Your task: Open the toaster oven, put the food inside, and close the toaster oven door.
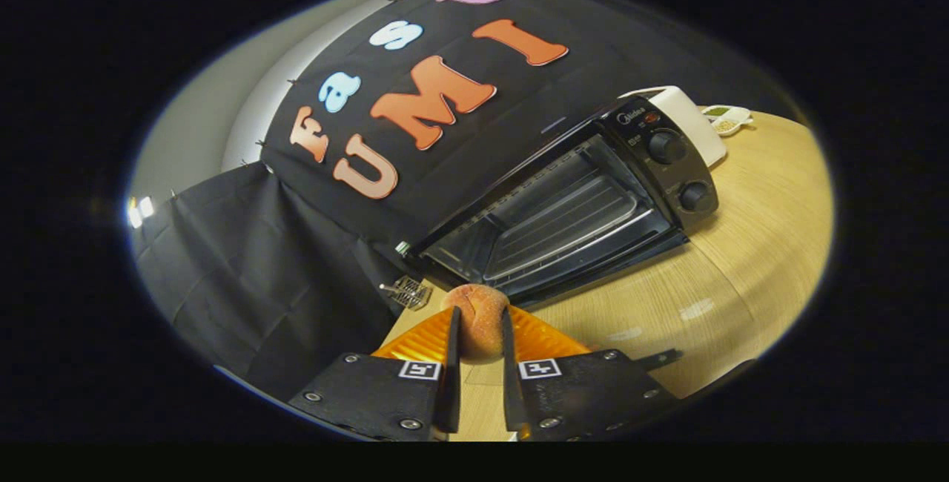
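Observation:
A round brown bread roll (pixel 480 330) sits between my two fingers, which press on its sides; my gripper (pixel 480 313) is shut on it. Under and around the roll lies an orange ribbed plate (pixel 545 337) on the wooden table (pixel 741 259). Beyond the fingers stands the black toaster oven (pixel 571 208), tilted in my view. Its door seems folded down toward me, and the wire rack (pixel 563 219) inside shows. Two round knobs (pixel 665 146) sit on its right-hand control panel.
A white appliance (pixel 693 115) stands behind the oven's right side, with a small dish (pixel 726 120) of food beside it. A small wire object (pixel 409 292) lies at the table's left edge near the black cloth. Bare wood stretches right of the oven.

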A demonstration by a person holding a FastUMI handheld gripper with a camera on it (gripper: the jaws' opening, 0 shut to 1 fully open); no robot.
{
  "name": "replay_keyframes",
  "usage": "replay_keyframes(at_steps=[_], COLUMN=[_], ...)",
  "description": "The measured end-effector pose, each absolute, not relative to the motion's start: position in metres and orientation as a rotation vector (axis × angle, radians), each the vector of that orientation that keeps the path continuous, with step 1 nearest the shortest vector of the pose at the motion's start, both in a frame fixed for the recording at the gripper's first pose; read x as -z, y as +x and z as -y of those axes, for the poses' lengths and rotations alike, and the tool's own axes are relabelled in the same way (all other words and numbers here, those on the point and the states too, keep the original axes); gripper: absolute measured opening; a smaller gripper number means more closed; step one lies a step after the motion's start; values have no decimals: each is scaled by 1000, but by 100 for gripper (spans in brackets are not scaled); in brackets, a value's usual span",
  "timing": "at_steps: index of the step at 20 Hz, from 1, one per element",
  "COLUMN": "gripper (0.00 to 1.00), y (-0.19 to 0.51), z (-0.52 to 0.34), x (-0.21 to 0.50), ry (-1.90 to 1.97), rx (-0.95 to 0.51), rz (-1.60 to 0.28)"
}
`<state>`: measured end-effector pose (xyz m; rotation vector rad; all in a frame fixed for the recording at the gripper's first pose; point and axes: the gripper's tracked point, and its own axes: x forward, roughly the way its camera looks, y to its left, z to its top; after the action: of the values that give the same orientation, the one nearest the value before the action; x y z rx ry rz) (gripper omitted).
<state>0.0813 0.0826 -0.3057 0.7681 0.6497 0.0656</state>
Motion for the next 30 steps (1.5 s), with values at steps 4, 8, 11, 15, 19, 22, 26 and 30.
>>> replay_keyframes(at_steps=[4, 8, 11, 15, 19, 22, 26, 30], gripper=[24, 24, 24, 24, 24, 24, 24, 37], y=[111, 140, 159, 181, 206, 214, 213, 216], z=[-80, -70, -63, -59, -55, -51, -52, -42], x=[323, 331, 337, 338, 350, 366, 379, 375], ry=[830, 907, 967, 941, 873, 832, 763, 596], rx=[-26, 25, 60, 83, 112, 130, 134, 142], rz=[-647, -618, -600, -564, -547, -560, -564, -534])
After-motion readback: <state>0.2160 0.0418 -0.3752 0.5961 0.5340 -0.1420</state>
